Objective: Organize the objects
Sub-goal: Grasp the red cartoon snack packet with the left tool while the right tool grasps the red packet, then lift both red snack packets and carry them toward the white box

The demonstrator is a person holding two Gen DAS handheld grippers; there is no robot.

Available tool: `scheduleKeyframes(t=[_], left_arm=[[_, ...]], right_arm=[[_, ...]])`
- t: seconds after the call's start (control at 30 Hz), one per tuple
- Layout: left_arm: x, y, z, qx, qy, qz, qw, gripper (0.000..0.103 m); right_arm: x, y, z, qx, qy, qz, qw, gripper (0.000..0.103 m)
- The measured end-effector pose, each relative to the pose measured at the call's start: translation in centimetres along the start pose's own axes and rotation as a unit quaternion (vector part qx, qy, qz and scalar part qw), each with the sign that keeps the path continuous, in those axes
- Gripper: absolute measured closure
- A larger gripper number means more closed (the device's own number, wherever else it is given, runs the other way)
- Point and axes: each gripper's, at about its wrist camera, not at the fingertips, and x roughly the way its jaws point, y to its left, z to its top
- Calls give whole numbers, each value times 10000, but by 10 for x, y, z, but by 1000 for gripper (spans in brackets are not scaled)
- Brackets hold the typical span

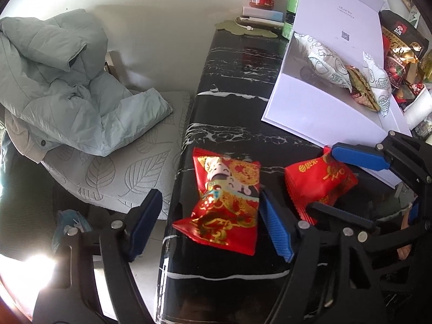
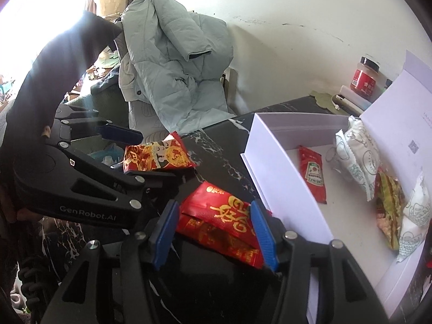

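Two red packets bracketed on the black counter, white box (image 2: 283,189) waiting

Left gripper (image 1: 210,216) stands apart around the figure packet (image 1: 225,197), farther from the box, right pad at its edge, left pad clear. Right gripper (image 2: 213,232) straddles the gold-script packet (image 2: 224,216) just beside the box wall; whether its pads press, I cannot tell. Advice: close mid-packet, lift clear of the wall, then drop beside the sachets inside
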Motion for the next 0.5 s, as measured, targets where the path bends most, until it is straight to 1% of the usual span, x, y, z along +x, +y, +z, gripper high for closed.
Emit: scheduleKeyframes(t=[0.2,0.33,0.4,0.47,0.5], left_arm=[[-5,-18,-5,347,-66,-107,9993,47],[-12,-27,-12,456,-59,-121,9989,50],[-15,-28,-17,394,-56,-170,9991,50],[-18,-28,-23,333,-61,-208,9992,50],[-20,-28,-26,316,-57,-212,9993,50]], right_arm=[[-5,8,-8,-358,24,151,9992,47],[-12,14,-15,-484,59,197,9986,47],[-15,15,-21,-479,125,206,9986,47],[-16,15,-28,-435,282,197,9985,47],[-19,14,-30,-354,288,270,9986,47]])
